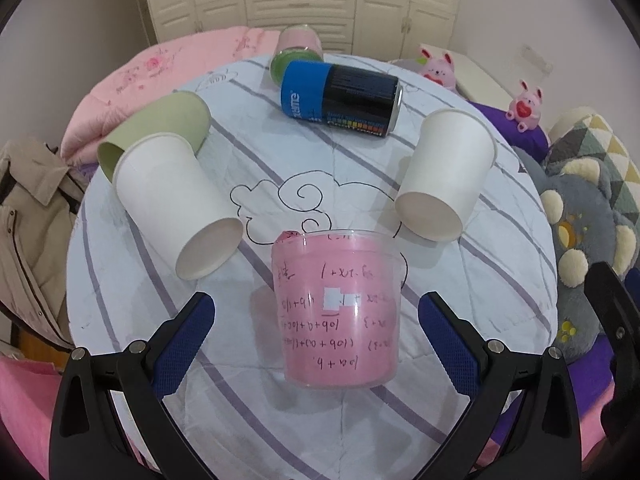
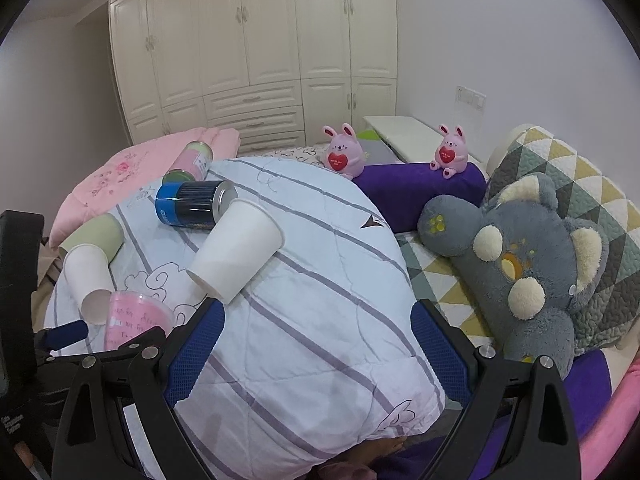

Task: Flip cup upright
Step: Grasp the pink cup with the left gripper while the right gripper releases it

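Note:
A clear plastic cup with a pink handwritten paper inside (image 1: 338, 308) stands on the striped quilt (image 1: 280, 408), rim up, between the open fingers of my left gripper (image 1: 316, 320), which do not touch it. It also shows at the left of the right wrist view (image 2: 134, 318). Two white paper cups lie on their sides, one left (image 1: 176, 204) and one right (image 1: 448, 172). My right gripper (image 2: 318, 336) is open and empty over the quilt, with the nearer white cup (image 2: 236, 250) lying ahead of it to the left.
A green cup (image 1: 156, 132), a blue and black can (image 1: 340, 98) and a pink-lined jar (image 1: 298, 50) lie on the quilt (image 2: 320, 280). A grey plush toy (image 2: 520, 272), a purple bolster (image 2: 416, 182), two pink plush rabbits and a pink blanket (image 2: 132, 172) surround it. A wardrobe (image 2: 256, 52) stands behind.

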`<state>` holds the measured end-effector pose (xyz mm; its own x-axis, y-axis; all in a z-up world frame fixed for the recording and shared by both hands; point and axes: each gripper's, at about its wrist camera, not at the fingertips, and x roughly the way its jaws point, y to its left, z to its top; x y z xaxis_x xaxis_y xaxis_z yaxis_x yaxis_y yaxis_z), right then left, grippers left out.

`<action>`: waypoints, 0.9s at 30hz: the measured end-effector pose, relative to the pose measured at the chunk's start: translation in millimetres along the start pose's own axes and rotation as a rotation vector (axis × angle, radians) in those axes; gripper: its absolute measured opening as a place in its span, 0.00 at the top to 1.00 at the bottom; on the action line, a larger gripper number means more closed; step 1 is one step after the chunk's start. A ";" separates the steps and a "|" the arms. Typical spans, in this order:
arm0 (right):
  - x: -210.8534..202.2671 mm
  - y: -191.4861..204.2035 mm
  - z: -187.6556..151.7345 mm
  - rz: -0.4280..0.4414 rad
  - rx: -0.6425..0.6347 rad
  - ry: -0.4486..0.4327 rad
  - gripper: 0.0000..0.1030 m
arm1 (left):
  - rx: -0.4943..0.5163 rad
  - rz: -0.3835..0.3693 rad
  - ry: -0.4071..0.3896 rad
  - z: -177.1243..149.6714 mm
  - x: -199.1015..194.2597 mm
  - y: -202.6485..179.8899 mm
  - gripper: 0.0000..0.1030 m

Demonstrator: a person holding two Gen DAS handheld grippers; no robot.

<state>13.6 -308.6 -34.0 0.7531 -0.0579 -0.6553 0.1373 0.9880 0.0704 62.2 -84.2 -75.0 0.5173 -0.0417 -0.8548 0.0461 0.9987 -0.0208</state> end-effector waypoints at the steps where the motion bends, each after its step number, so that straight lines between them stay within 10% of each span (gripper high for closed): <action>1: 0.1 -0.3 0.2 0.001 0.001 0.001 0.07 | -0.005 -0.003 0.007 0.8 2.1 0.2 0.00; 15: 4.8 4.0 -0.7 0.020 -0.013 0.018 0.07 | -0.001 -0.005 0.052 15.3 22.7 -2.2 0.01; 19: 5.7 4.0 -0.6 0.021 -0.015 0.023 0.07 | 0.004 -0.003 0.049 16.8 24.5 -2.1 0.21; 27: 7.1 5.7 -1.7 0.030 -0.021 0.031 0.07 | 0.022 0.001 0.001 19.3 16.9 -0.8 0.30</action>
<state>18.7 -303.1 -39.5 0.7363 -0.0242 -0.6762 0.1014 0.9920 0.0749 87.4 -86.3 -79.5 0.5161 -0.0410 -0.8556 0.0643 0.9979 -0.0090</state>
